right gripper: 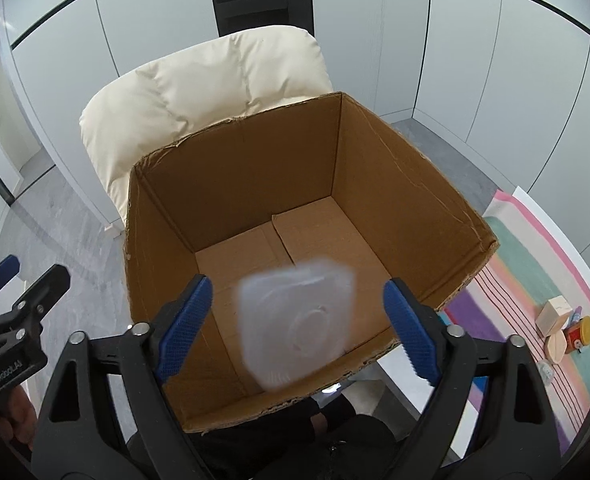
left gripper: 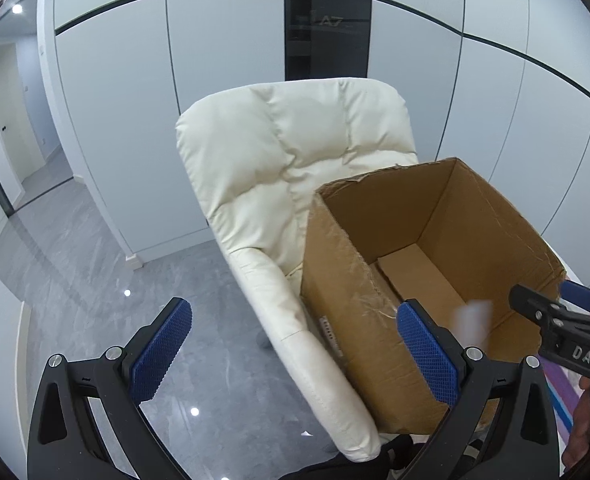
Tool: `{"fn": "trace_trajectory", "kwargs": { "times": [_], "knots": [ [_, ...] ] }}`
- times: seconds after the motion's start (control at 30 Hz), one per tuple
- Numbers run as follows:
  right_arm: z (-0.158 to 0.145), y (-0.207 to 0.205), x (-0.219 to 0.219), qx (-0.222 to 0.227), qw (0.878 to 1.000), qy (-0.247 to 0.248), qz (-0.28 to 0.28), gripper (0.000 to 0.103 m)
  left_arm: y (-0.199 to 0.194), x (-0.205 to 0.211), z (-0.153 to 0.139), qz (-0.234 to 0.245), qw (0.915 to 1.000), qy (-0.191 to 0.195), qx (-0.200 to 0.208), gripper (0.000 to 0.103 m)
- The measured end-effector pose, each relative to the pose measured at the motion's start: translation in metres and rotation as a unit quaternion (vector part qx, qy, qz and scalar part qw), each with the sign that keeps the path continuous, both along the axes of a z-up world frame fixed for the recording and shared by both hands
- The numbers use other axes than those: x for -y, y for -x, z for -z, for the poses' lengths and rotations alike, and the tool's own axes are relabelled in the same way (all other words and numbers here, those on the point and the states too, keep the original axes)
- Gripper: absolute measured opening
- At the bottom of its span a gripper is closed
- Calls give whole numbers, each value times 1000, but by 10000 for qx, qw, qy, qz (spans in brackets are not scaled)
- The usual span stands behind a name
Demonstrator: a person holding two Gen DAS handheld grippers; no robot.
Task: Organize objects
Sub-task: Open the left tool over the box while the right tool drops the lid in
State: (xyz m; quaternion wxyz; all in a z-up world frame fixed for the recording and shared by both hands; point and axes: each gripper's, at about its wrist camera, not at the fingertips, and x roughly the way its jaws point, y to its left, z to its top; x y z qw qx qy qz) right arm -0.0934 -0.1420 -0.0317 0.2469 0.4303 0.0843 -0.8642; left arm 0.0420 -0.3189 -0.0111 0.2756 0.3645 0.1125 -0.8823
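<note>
Translucent squarish plastic container, blurred, between wide-open right gripper jaws, untouched. Corrugated cardboard box beyond, on padded cream chair. Left gripper jaws open, empty.

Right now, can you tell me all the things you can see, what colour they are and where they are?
open cardboard box: one, brown, on the chair seat, its bottom bare
blurry translucent plastic container: one, whitish, in mid-air between the right fingers, touching neither, over the box
padded chair: one, cream, behind and under the box
striped cloth: one, pink, green, purple, right of the box
small wooden block: one, pale, on the cloth
small jar: one, red with yellow lid, beside the block
tiled floor: grey, left of the chair
wall panels: white, behind the chair
left gripper: black, blue fingers, open, empty
right gripper: black, blue fingers, open
</note>
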Motion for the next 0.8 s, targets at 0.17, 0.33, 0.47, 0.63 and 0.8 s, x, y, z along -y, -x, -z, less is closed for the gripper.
{"fn": "trace_trajectory", "kwargs": {
  "times": [0.17,0.33,0.47,0.63,0.8],
  "knots": [
    [0,0,0,-59,10000,1,50,103,1,3,0,-34,10000,8,-7,103],
    [0,3,-9,-103,9998,-56,171,103,6,2,-2,-19,10000,57,-24,103],
    [-1,5,-19,-186,9995,-111,231,103,14,-5,-2,54,10000,36,-34,103],
    [-3,8,-33,-270,9991,-147,279,103,24,-17,-2,193,9998,24,-68,103],
    [-4,12,-52,-322,9985,-162,413,103,37,-36,-3,428,9990,62,-77,103]
  ]
}}
